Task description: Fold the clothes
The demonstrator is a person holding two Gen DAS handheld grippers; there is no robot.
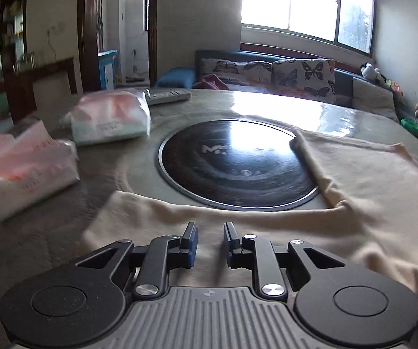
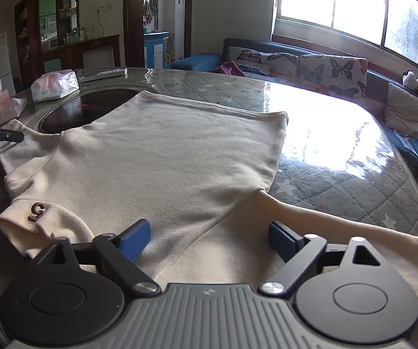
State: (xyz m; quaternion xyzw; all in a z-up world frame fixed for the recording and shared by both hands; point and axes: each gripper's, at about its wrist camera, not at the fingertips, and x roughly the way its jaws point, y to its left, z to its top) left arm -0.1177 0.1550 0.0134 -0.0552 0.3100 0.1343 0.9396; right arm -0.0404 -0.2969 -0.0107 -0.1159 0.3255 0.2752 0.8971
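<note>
On the tabletop [image 2: 340,133] a cream sweater [image 2: 162,157] lies spread flat. Near its collar, the right tongs [image 2: 209,238] stand wide apart over the cloth, gripping nothing. At its left sleeve, the left tongs [image 1: 210,242] hover slightly parted, empty.

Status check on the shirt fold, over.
Left claw narrow, empty. Right claw wide open over cream shirt, which lies flat, partly covering the black round plate. Tissue packs clear.
</note>
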